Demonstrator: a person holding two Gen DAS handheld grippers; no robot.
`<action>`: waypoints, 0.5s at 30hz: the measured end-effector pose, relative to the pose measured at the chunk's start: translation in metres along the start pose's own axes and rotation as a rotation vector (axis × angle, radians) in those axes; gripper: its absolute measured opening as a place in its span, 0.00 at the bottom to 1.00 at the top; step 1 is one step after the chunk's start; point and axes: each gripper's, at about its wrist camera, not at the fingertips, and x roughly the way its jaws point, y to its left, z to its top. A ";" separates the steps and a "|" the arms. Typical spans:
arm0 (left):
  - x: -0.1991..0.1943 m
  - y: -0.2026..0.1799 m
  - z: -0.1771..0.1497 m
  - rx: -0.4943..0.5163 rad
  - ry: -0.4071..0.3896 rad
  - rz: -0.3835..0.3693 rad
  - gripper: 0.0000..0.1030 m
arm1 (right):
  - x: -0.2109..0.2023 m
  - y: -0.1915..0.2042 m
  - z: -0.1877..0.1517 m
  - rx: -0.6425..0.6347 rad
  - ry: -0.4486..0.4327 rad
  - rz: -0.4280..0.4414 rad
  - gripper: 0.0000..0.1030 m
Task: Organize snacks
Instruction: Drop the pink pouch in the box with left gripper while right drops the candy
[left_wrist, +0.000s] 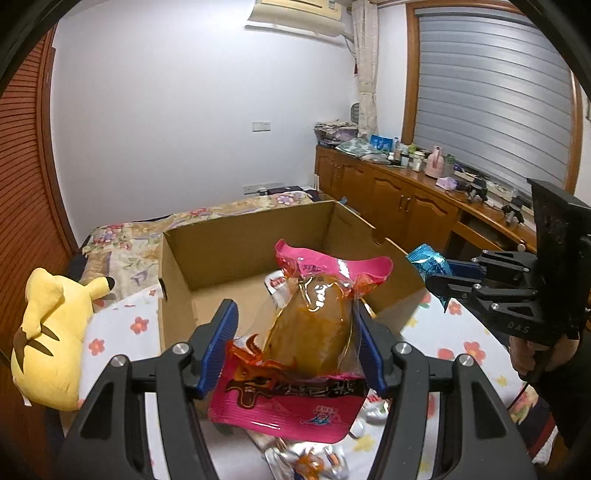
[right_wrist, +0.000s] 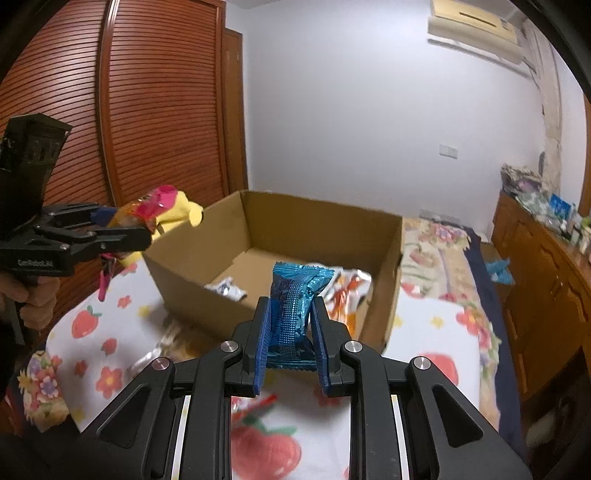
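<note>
The cardboard box (right_wrist: 280, 236) stands open on the bed (left_wrist: 122, 332), and its floor is mostly hidden by the near wall; only a white packet (right_wrist: 227, 288) and an orange-white packet (right_wrist: 347, 295) show inside, their print unreadable. The left tongs (left_wrist: 293, 343) are clenched on a pink pouch (left_wrist: 314, 332) with a clear window showing something brown, held just in front of the box; its lower edge is cut off by the fingers. The right tongs (right_wrist: 290, 332) grasp a shiny blue packet (right_wrist: 295, 306), upright, before the box. More wrappers (left_wrist: 314, 458) below are blurred. A yellow plush toy (left_wrist: 51, 332) lies left of the box.
</note>
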 end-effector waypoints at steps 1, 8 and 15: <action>0.004 0.002 0.002 -0.001 0.003 0.005 0.59 | 0.004 -0.001 0.003 -0.002 0.000 0.004 0.19; 0.034 0.016 0.011 -0.018 0.046 0.032 0.59 | 0.036 -0.012 0.015 -0.009 0.043 -0.002 0.19; 0.058 0.021 0.014 -0.023 0.081 0.052 0.59 | 0.056 -0.024 0.014 0.009 0.086 0.016 0.19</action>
